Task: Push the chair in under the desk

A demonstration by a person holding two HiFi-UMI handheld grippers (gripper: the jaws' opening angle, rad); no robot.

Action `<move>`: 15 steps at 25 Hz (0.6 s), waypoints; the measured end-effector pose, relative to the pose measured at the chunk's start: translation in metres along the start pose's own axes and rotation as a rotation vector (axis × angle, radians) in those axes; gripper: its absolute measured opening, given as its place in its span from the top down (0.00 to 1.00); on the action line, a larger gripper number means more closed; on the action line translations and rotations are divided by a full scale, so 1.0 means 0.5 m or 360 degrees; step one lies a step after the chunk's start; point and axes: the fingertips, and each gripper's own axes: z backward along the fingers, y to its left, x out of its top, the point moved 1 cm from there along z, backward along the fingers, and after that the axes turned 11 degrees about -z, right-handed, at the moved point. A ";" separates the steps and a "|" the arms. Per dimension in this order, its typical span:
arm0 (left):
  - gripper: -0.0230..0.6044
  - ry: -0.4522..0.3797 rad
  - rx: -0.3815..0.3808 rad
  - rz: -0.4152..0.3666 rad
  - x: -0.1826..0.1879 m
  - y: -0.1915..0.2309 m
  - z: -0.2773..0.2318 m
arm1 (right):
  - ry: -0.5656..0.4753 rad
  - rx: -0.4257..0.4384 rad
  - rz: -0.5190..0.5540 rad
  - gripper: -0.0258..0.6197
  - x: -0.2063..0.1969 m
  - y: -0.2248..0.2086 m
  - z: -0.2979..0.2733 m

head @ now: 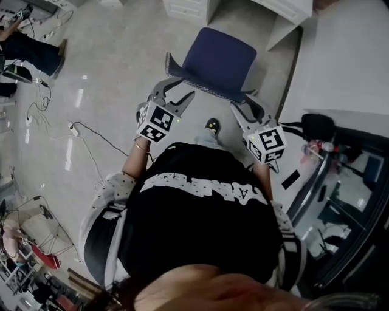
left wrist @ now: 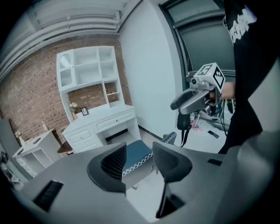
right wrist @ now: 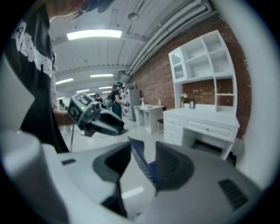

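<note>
A chair with a blue seat (head: 220,58) stands on the floor in front of me, its backrest rim with white stitching (head: 206,90) nearest to me. The white desk (head: 188,9) is beyond it at the top of the head view. My left gripper (head: 180,97) is at the rim's left end and my right gripper (head: 245,109) at its right end. In the left gripper view the jaws (left wrist: 139,162) stand apart, the chair (left wrist: 133,153) showing in the gap. In the right gripper view the jaws (right wrist: 143,164) also stand apart, with the backrest edge (right wrist: 139,157) between them, close to the right pad.
The white desk with drawers and a shelf hutch (left wrist: 100,124) stands against a brick wall. Cables (head: 85,130) trail over the floor at the left, near a person's legs (head: 30,51). A dark glass-topped stand with small items (head: 340,176) is at the right.
</note>
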 end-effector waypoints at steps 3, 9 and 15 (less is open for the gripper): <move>0.59 0.0122 -0.0037 -0.0126 -0.027 0.004 -0.030 | 0.0080 0.0007 0.0006 0.67 -0.020 -0.013 -0.017; 0.56 0.0269 -0.0168 -0.0323 -0.075 0.007 -0.077 | 0.0215 0.0015 0.0045 0.64 -0.056 -0.027 -0.057; 0.54 0.0383 -0.0406 -0.0447 -0.125 0.001 -0.101 | 0.0451 -0.0073 0.0118 0.62 -0.103 -0.017 -0.101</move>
